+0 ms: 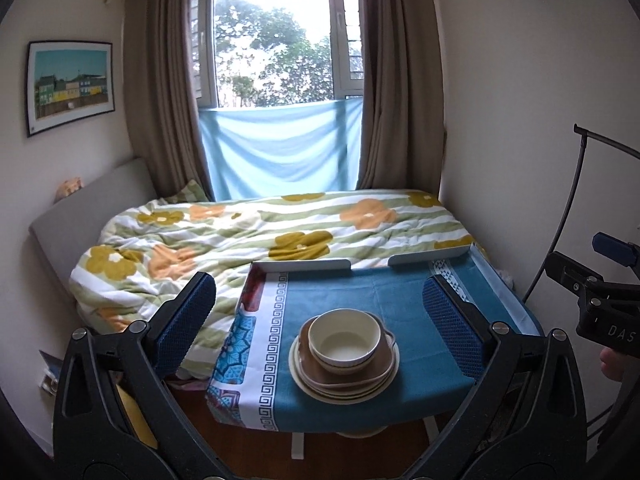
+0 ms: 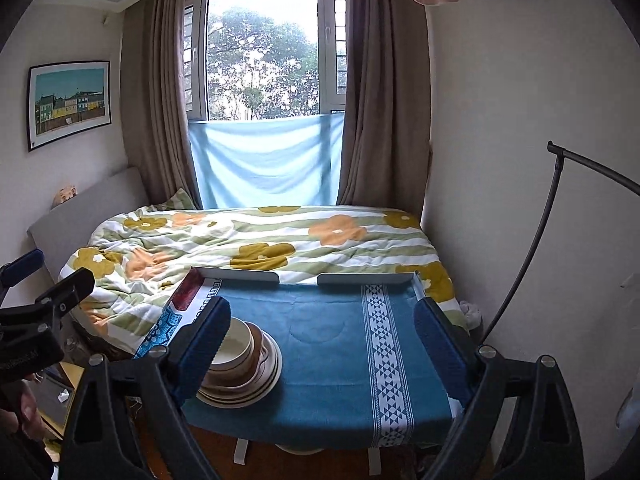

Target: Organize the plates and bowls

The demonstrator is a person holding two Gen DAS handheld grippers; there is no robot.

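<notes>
Left gripper (image 1: 320, 316): jaws wide open, nothing between the pads, nothing touched. It's held back from the near edge of the table (image 1: 400, 292) and tilted down a bit toward the tabletop, blue ribbed fingers (image 1: 186, 322) framing the stack from a distance. In the right wrist view its body shows at the far left, with part of a hand (image 2: 22, 414) under it, blurry, so I can't tell the grasp.

Stack (image 1: 345, 356): cream plates at the bottom, a brown dish on them, a cream bowl (image 1: 345, 340) nested on top and upright. It sits on the blue tablecloth (image 2: 328, 344) near the near edge, toward the near-left corner, clear of both grippers. In the right wrist view the left finger of the right gripper overlaps the stack's left side, but that is only line of sight; no contact.

Right gripper (image 2: 322, 336): also open wide, empty, same slight downward tilt, aimed over the middle-to-right part of the table. Nothing but bare cloth between its fingers (image 2: 440, 352). From the left wrist view its black body sits at the right edge, level with the table's right side, with a fingertip of the holding hand (image 1: 612, 362) just below it.

Far edge of the table has a low white rail (image 2: 236, 275) with a gap in the middle; the bed with the floral duvet (image 1: 208, 236) butts against it beyond.
</notes>
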